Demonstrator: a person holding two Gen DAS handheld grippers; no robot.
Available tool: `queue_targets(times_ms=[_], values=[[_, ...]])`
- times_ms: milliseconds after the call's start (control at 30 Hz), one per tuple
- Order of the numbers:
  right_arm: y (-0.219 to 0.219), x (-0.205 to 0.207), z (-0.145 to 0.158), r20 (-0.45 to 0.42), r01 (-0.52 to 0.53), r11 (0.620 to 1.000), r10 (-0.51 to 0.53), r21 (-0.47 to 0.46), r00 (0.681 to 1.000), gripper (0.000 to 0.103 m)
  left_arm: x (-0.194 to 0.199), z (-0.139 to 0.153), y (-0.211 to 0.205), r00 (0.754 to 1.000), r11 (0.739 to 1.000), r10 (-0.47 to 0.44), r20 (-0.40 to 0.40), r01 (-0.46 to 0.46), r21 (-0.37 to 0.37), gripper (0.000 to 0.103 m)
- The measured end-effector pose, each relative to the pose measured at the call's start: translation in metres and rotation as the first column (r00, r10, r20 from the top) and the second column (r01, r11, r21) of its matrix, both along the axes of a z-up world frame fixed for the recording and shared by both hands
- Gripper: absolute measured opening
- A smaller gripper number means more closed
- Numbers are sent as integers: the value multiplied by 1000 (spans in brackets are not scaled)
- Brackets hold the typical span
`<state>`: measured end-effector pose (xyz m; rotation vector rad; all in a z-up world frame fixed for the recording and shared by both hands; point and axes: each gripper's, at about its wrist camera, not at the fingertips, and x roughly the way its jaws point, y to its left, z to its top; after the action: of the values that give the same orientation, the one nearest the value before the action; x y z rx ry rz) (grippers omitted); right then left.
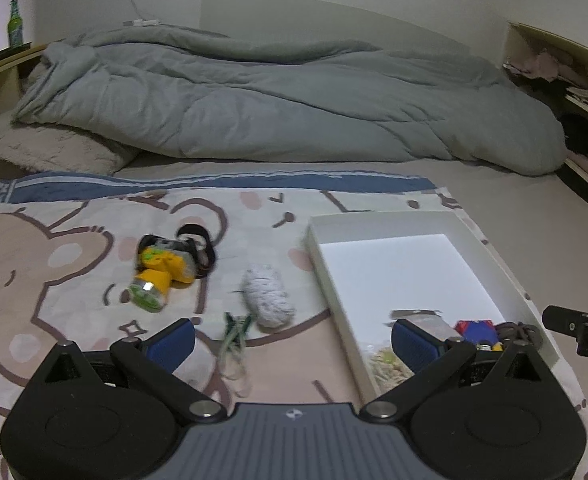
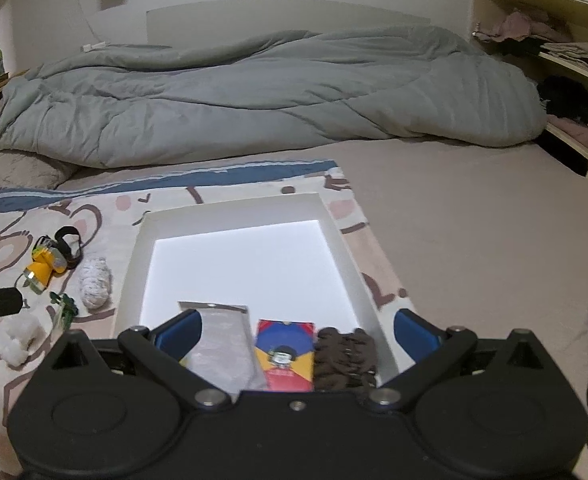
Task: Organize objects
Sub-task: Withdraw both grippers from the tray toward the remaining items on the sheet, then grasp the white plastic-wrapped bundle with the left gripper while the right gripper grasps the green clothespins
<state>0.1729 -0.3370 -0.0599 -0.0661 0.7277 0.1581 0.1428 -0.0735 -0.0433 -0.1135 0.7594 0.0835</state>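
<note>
Since 3 items already sit in the near end of the white box (image 2: 229,210), what's left lies on the cartoon-print blanket (image 1: 53,248) to its left: yellow headlamp (image 1: 161,270) with black strap, grey-white yarn skein (image 1: 267,296), a small green-and-clear packet (image 1: 235,332), and a white fluffy wad (image 2: 17,338).

Handling guesses:
- Headlamp: rigid plastic, probably heaviest of the 4. Pinch across the yellow body, not the strap, which would dangle and snag.
- Yarn: soft, light, compresses. Grip mid-length, close well in.
- Packet: thin, flat on soft cloth, likely slippery; fingers may catch blanket too.
- Wad: very light, squashes easily.

Left gripper (image 1: 294,340): jaws spread wide, nothing between them, hovering over the packet and the box's left wall. Right gripper (image 2: 298,330): also spread and empty, above the silver pouch (image 2: 221,344), red-blue-yellow card (image 2: 285,350) and brown knitted piece (image 2: 346,354) in the box.

Obstacles: box wall beside the yarn; the 2 grippers are close together.
</note>
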Motion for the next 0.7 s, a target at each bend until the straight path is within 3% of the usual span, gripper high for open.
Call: queue_targets(times_ms=[700], values=[[108,2,1,13,-146,989,146,-5,989,103,-24,-1,93,990,990,140,-6,-140,20,103]])
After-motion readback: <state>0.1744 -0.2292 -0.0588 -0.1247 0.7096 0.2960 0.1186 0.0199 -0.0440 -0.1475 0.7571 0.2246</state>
